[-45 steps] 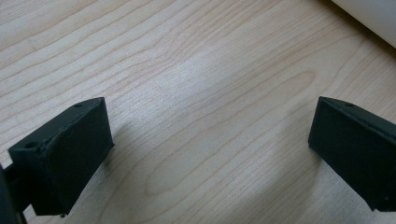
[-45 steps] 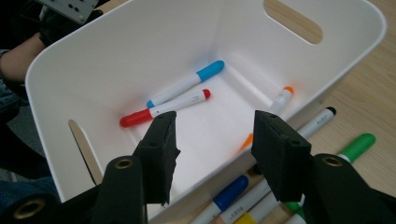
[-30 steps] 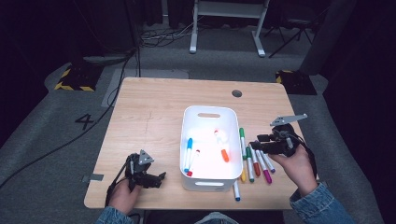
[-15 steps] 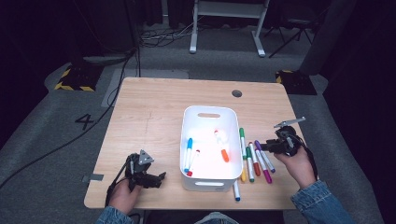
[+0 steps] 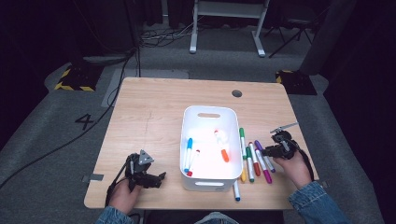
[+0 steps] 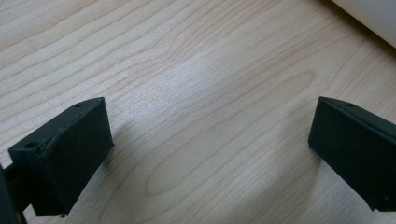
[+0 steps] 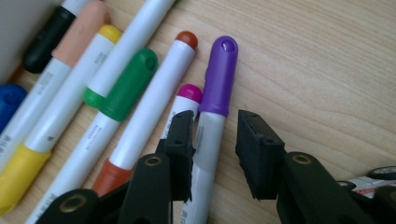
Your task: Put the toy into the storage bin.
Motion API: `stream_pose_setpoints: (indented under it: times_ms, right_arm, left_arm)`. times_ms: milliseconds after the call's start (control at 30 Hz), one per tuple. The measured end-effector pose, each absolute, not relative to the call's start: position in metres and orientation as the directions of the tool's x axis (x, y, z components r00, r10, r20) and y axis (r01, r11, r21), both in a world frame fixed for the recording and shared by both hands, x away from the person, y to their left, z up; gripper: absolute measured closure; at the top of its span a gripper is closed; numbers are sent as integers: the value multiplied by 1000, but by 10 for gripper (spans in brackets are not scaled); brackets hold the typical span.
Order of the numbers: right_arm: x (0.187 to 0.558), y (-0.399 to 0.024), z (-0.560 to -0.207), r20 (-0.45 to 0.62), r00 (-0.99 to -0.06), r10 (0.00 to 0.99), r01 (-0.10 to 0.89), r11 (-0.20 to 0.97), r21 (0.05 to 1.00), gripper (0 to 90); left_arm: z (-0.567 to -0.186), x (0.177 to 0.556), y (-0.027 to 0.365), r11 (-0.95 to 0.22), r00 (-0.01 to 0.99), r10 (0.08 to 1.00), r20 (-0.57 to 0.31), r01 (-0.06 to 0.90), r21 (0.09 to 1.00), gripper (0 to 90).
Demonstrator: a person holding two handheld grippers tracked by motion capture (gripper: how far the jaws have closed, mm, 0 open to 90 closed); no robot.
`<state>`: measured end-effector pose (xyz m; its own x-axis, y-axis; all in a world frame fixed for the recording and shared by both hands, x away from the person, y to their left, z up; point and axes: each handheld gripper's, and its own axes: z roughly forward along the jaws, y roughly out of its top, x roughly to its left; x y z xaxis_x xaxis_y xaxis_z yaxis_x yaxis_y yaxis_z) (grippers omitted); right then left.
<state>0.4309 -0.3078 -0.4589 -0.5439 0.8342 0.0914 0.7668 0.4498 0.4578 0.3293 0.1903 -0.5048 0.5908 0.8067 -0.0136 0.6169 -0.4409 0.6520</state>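
Note:
A row of markers [image 5: 252,161] lies on the wooden table [image 5: 149,112] right of a white bin [image 5: 208,112]. My right gripper [image 5: 265,151] is low over the row's right end. Its jaws have just been closing and straddle the purple-capped marker [image 7: 218,79]. The left pad lies against the marker's barrel, and a gap remains at the right pad. My right gripper [image 7: 215,117] still counts as open. At the table's front left my left gripper [image 5: 160,177] rests open over bare wood [image 6: 210,140], with nothing between its jaws.
Inside the bin lie a blue marker [image 5: 188,149], an orange one [image 5: 223,151] and a red-tipped one [image 5: 194,161]. A blue-capped marker [image 5: 236,191] lies by the bin's front right corner. A magenta marker [image 7: 187,95] and a brown one [image 7: 154,105] lie beside the purple one.
My right gripper has come down and slightly left onto the marker row, and its jaws have narrowed. The left hand and gripper have stayed where they were.

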Motion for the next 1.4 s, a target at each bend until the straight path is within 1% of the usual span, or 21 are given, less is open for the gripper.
stream_pose_setpoints:
  times_ms: [133,200,400,533,900,1067,1400]
  right_arm:
    - [431,-307,-464,73,-531,844,781,455,428,713]
    - [431,-306,-467,64,-527,847,788,459,410,759]
    - [431,-306,-467,39,-525,850,783,466,412,770]
    - [431,-306,-467,53,-516,855,790,451,415,772]
    - [426,-307,-452,65,-536,842,761,448,469,771]
    - [422,-307,-439,87,-537,839,746,424,513,771]
    - [414,-302,-410,125,-578,806,700,411,584,771]
  left_arm:
    - [-505,329,190,-442,592,806,-14,618,650,0]
    - [-505,329,190,-442,592,806,-14,618,650,0]
    - [-505,329,190,-442,592,806,-14,618,650,0]
    - [-505,329,190,-441,591,807,-13,617,652,0]
    - [-505,329,190,-442,592,806,-14,618,650,0]
    - [-505,329,190,-442,592,806,-14,617,651,0]
    - [-505,329,190,-442,592,806,-15,618,650,0]
